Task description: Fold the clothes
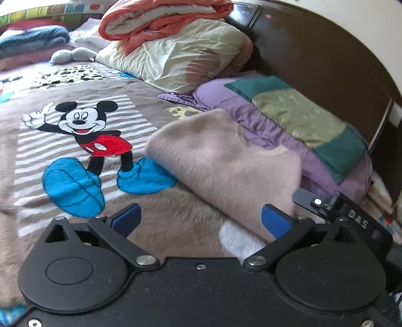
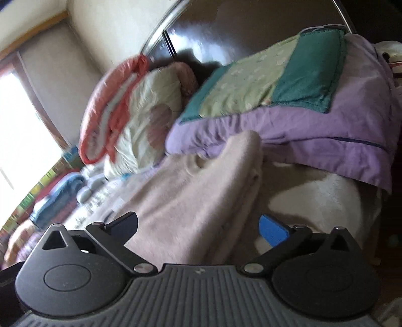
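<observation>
A pale pink fuzzy garment (image 1: 226, 163) lies on a bed, on a brown plush blanket embroidered with a cartoon mouse (image 1: 83, 130). The garment looks folded into a thick, layered bundle, its far edge against a purple quilted pillow with green patches (image 1: 296, 118). Behind are a cream duvet roll (image 1: 176, 57) and an orange quilt (image 1: 155, 22) on top of it.

The left claw (image 1: 201, 221) is spread wide and holds nothing, hovering just beside the bundle's near corner. The right claw (image 2: 198, 226) is also spread; the garment's stacked edge lies between its blue-padded fingers (image 2: 272, 230), but nothing shows them pinching it.

Risk, as a judgement: the thick, slippery pile could let a pinch catch only the top layers, so lifting would spill the fold open. Dragging could also bunch the plush blanket underneath.

Both views are blurred. The garment's type, sleeves and collar cannot be made out, nor whether the fold is complete. The bundle's near end is hidden behind the claw bodies.
</observation>
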`<state>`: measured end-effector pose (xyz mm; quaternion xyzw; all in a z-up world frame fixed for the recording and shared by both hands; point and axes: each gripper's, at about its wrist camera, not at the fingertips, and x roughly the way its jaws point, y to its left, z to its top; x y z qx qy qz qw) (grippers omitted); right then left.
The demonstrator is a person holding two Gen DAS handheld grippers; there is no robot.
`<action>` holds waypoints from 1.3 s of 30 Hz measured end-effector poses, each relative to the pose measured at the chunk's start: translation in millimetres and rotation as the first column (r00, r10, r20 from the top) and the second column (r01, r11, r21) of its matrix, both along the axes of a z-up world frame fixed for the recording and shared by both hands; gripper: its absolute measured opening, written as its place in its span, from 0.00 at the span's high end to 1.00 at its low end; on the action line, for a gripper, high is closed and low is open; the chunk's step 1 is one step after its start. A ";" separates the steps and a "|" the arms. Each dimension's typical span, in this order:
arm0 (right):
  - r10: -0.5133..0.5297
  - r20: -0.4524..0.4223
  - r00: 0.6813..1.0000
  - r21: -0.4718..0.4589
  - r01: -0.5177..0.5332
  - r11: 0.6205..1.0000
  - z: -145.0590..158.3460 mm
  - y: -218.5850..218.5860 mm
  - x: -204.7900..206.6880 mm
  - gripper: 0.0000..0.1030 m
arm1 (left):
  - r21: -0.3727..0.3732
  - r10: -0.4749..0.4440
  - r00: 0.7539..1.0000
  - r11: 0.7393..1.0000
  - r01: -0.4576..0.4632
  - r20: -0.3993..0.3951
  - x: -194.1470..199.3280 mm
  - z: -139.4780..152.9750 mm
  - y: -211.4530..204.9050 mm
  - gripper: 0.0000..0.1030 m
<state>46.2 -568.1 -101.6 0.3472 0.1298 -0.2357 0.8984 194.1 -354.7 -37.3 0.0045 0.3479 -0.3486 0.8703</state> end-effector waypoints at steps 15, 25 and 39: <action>0.068 -0.193 0.979 -0.044 -0.078 0.996 44.2 36.3 -49.8 0.00 | 0.195 -0.046 0.991 0.981 0.021 0.126 -69.2 34.2 5.4 0.00; 0.061 -0.285 0.957 -0.149 -0.107 0.983 81.2 62.1 -77.2 0.00 | 0.205 -0.032 0.981 0.979 -0.009 0.193 -98.5 53.3 18.9 0.00; 0.028 -0.334 0.942 -0.250 -0.117 0.961 105.0 75.3 -96.4 0.00 | 0.142 -0.026 0.977 0.990 -0.005 0.210 -117.7 65.3 30.2 0.00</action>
